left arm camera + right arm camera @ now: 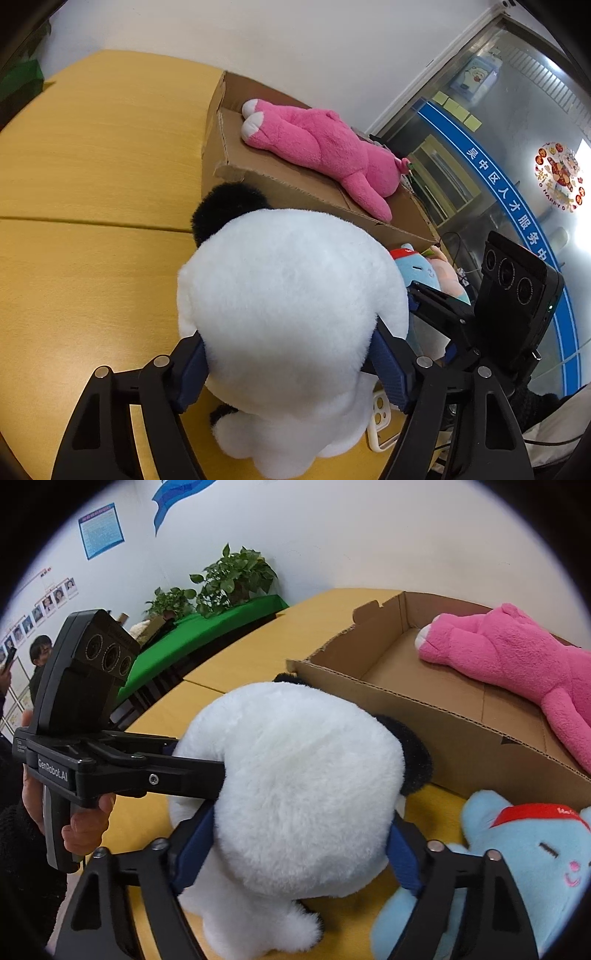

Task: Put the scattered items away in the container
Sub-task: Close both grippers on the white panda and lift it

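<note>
From the left wrist, your left gripper (291, 365) was clamped on the white plush (291, 295) standing on the yellow table (92, 147), while the cardboard box (258, 177) beyond it held only a pink plush (325, 147). From the right wrist, your right gripper (299, 845) gripped the same white plush just near of the box wall (461, 731); the pink plush lay inside at far right, and a blue plush (517, 867) lay outside on the table.

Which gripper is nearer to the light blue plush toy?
Right. The right gripper has the light blue plush toy just beside it; the left gripper is across the white plush from it.
</note>
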### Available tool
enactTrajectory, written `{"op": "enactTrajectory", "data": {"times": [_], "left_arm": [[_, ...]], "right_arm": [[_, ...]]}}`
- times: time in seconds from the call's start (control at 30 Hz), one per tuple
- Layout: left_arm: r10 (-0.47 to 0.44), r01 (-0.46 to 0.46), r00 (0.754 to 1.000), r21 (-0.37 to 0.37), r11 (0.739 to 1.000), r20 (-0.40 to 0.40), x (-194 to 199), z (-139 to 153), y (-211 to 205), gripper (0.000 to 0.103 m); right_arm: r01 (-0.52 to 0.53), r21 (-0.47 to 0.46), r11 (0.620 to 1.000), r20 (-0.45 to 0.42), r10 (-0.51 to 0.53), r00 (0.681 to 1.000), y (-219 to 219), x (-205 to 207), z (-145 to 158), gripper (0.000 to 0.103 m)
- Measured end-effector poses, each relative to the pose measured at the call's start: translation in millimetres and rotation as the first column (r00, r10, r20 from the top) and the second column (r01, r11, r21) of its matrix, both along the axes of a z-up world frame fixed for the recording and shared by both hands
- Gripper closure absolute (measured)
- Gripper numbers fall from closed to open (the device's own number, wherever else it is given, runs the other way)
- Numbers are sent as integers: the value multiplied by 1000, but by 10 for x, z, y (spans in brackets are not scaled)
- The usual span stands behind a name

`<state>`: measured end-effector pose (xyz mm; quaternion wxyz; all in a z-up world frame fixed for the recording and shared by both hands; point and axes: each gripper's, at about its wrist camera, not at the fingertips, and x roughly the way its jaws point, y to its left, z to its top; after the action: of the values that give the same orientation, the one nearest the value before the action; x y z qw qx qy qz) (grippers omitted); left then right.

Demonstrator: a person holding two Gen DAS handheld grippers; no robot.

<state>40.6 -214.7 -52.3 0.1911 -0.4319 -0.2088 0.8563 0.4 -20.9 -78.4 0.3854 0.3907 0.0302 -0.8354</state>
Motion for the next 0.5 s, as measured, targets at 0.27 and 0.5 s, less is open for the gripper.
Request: {"op": "enactTrajectory", "data": {"times": [0.27, 0.5], "left_arm": [[-27, 14, 983, -72, 997, -182, -160, 876, 147, 23], [-79, 61, 961, -74, 995, -266, -1035, 1457, 272, 23]], "right_arm": [[22, -120, 993, -151, -40, 988, 216, 10, 714, 31], [61, -124, 990, -287, -94, 953, 427, -596, 1391, 31]]}}
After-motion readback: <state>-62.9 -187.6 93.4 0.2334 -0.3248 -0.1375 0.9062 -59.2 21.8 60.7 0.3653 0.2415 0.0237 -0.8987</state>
